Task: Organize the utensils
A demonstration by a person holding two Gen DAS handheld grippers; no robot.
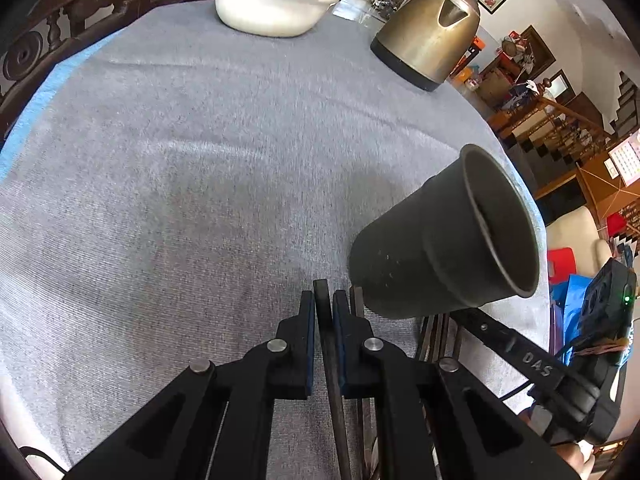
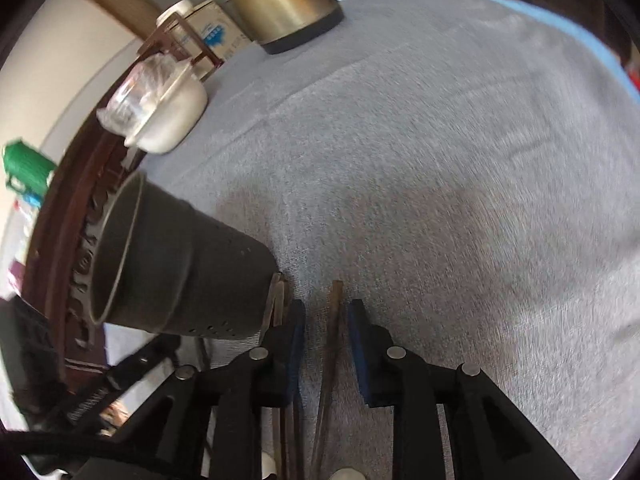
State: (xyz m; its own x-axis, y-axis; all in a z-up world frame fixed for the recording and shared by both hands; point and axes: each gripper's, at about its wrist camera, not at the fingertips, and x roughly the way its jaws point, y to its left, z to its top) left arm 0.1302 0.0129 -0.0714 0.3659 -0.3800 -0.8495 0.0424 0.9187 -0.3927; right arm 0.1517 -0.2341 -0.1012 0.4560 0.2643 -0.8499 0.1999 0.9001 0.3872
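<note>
My left tongs (image 1: 323, 312) clench one dark chopstick (image 1: 329, 344), its length running along them toward me; the holder cup (image 1: 444, 240) stands just to their right. My right tongs (image 2: 326, 336), angled down at the table (image 2: 440, 160), stand parted around loose chopsticks (image 2: 330, 360) without pressing them, cup immediately left.

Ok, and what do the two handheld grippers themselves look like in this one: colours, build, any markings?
Both are matte black plastic linkage grippers with silver round pivot pins and dark blue pads lining the inner faces of the fingers. This holds for the left gripper and the right gripper. In the left wrist view, the right gripper's body shows raised lettering reading DAS, a small green light and an orange band around black cabling.
</note>
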